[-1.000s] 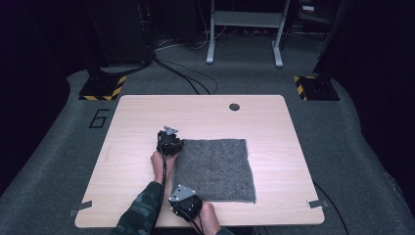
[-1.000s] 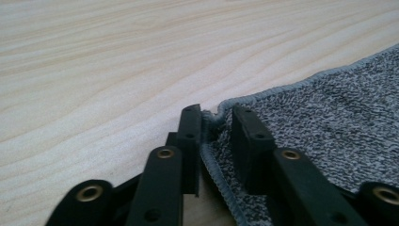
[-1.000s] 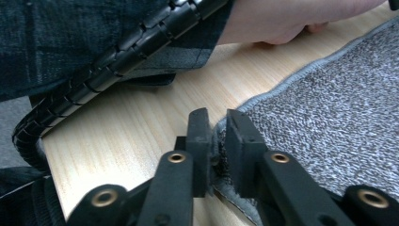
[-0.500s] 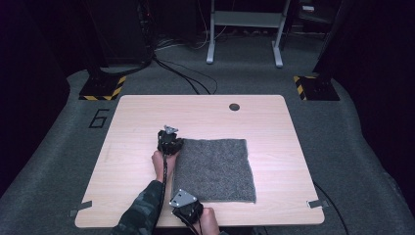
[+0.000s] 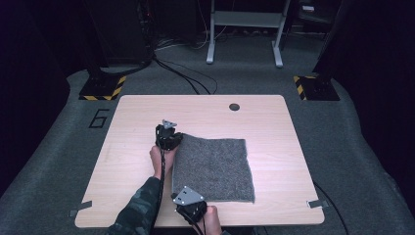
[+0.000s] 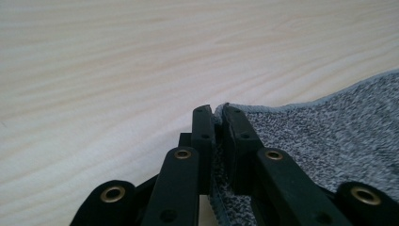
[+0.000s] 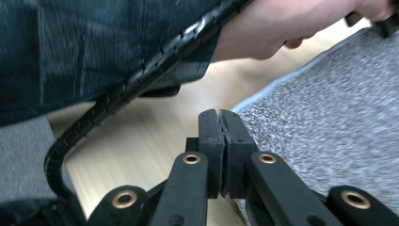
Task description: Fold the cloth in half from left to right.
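Your left gripper point(image 6: 218, 115) pinches the far-left corner of the square grey felt cloth point(image 5: 213, 169), and your right gripper point(image 7: 219, 117) pinches its near-left corner by the pale wooden table's point(image 5: 274, 117) front edge. Bare tabletop lies open left and beyond. Both jaws have just closed, and the far corner has lifted.

Evenly lit table point(image 5: 147, 196), dark surroundings, soft blur in close views.

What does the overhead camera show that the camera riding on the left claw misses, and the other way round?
The high view takes in the whole table, its dark round hole, both hands, the right claw at the grey cloth's near left corner, and the floor with cables. The left gripper view shows up close that the left claw is pinched shut on the cloth's corner, its edge caught between the black fingers. Both show wood tabletop, grey cloth and left claw.
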{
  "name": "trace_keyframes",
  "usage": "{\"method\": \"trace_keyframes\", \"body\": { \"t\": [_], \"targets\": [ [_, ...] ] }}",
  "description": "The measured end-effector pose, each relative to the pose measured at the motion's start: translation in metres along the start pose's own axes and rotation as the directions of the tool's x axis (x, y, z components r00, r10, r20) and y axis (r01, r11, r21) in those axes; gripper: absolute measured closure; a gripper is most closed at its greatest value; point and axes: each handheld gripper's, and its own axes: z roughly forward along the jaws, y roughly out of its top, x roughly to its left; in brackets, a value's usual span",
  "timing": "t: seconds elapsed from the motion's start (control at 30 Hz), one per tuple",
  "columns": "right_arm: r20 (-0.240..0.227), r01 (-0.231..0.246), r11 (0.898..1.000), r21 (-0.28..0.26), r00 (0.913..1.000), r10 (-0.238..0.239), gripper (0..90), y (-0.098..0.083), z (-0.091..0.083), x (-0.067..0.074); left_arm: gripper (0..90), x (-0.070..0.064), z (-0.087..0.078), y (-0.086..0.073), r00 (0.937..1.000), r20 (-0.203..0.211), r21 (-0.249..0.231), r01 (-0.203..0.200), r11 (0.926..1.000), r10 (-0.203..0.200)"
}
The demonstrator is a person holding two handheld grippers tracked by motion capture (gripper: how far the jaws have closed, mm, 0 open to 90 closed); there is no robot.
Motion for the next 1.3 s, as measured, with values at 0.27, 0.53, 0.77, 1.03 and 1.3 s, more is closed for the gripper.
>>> {"method": "trace_keyframes", "body": {
  "t": [0.27,0.53,0.77,1.03,1.3],
  "targets": [
    [0.013,-0.001,0.99,-0.142,0.9999,0.003,88.6,0.035,-0.016,-0.004,83.6,0.011,-0.028,0.03,0.9988,-0.037,-0.028,-0.033,0.999,0.032],
    [0.038,-0.029,0.984,-0.177,0.9986,0.036,88.7,0.035,-0.034,-0.012,83.5,-0.003,-0.03,0.049,0.997,-0.025,-0.031,-0.074,0.9968,0.073],
    [0.072,-0.039,0.983,-0.177,0.996,0.053,88.7,0.024,-0.048,-0.022,83.5,-0.021,-0.019,0.056,0.9958,0.008,-0.024,-0.091,0.9956,0.091],
    [0.117,-0.065,0.983,-0.173,0.9894,0.086,88.7,0.011,-0.064,-0.037,83.5,-0.041,-0.005,0.059,0.9933,0.033,-0.017,-0.11,0.9938,0.11],
    [0.157,-0.091,0.982,-0.163,0.9807,0.117,88.6,-0.001,-0.073,-0.049,83.5,-0.054,0.008,0.059,0.9918,0.059,-0.009,-0.113,0.9936,0.113]
  ]
}}
